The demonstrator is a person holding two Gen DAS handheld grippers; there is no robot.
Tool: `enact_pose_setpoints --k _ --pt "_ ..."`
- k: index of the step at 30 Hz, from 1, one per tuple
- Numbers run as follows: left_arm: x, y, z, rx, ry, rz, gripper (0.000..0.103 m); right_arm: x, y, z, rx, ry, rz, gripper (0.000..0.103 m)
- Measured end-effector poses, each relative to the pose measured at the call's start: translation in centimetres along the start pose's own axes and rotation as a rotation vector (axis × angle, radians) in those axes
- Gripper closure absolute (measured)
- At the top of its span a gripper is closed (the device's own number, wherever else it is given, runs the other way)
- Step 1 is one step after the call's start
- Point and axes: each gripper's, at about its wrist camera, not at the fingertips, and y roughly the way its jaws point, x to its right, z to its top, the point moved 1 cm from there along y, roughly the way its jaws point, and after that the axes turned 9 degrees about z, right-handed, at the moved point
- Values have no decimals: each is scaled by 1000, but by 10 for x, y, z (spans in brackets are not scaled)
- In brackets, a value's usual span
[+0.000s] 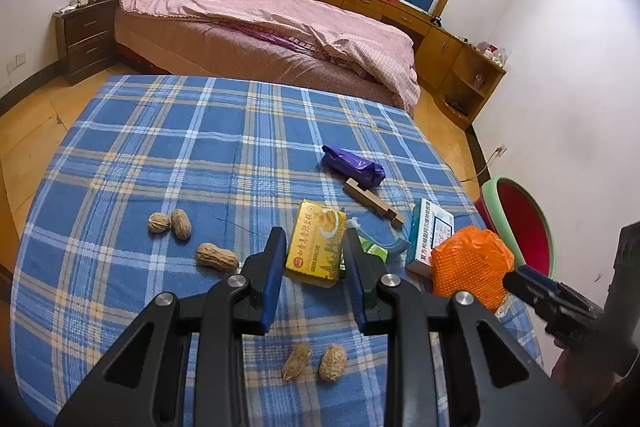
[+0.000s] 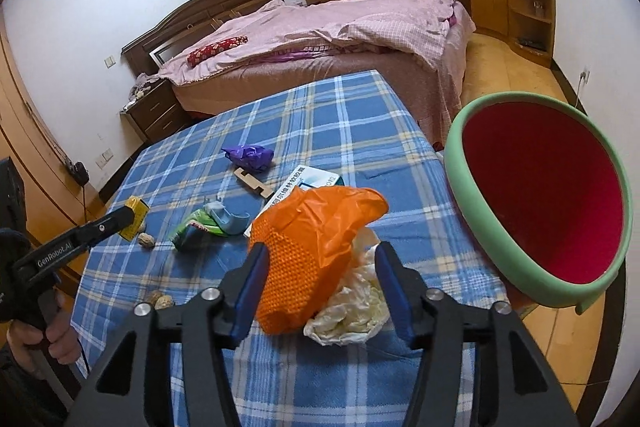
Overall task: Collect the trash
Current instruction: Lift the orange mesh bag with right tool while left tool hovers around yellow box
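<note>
On the blue plaid table [image 1: 160,147], my left gripper [image 1: 315,233] is shut on a yellow green-bean-cake box [image 1: 316,247], one finger on each side of it. The same box [image 2: 138,211] shows at the left gripper's tip [image 2: 128,217] in the right wrist view. My right gripper [image 2: 323,247] stands open around an orange plastic bag [image 2: 312,251] and crumpled white paper [image 2: 352,315], both resting on the cloth. A green-rimmed red bin [image 2: 464,187] stands just past the table's right edge.
Peanuts [image 1: 216,257] lie scattered near the left gripper. A purple wrapper [image 1: 354,165], a wooden piece [image 1: 374,201], a white and teal box [image 1: 434,239] and a green wrapper [image 2: 196,227] sit mid-table. A bed [image 1: 260,19] stands behind.
</note>
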Motion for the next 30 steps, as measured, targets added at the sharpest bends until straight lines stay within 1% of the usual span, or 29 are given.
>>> enact_pose_setpoints --k 2,4,9,11,13,14,15,19,25,28,30 --pt "0 -2 0 4 2 0 74 -2 -2 -5 -5 -20 4 36" --pt "0 -2 -1 4 4 -2 74 -2 -3 -11 -15 -38 -3 36" --pt "1 -1 -2 -3 2 0 74 7 -2 -24 -40 -68 -69 36" --pt "1 -1 -2 -3 1 2 74 13 1 -25 -46 -57 -71 36" --pt "1 -1 -3 -4 0 5 74 18 6 -25 -52 -47 -69 40" --pt "2 0 -3 -7 1 10 74 20 10 -25 -59 -45 -66 46" --pt "2 0 -4 -11 2 15 74 21 13 -25 -66 -44 -59 48" --pt "3 0 -5 -16 -4 26 74 25 15 -29 -86 -34 -8 50" --pt "5 -3 -8 -8 -3 16 74 31 11 -33 -101 -59 -35 52" --pt "8 -2 -9 -16 3 14 74 34 20 -32 -106 -47 -45 60" --pt "9 -3 -10 -18 7 14 74 32 24 -30 -96 -59 -60 71"
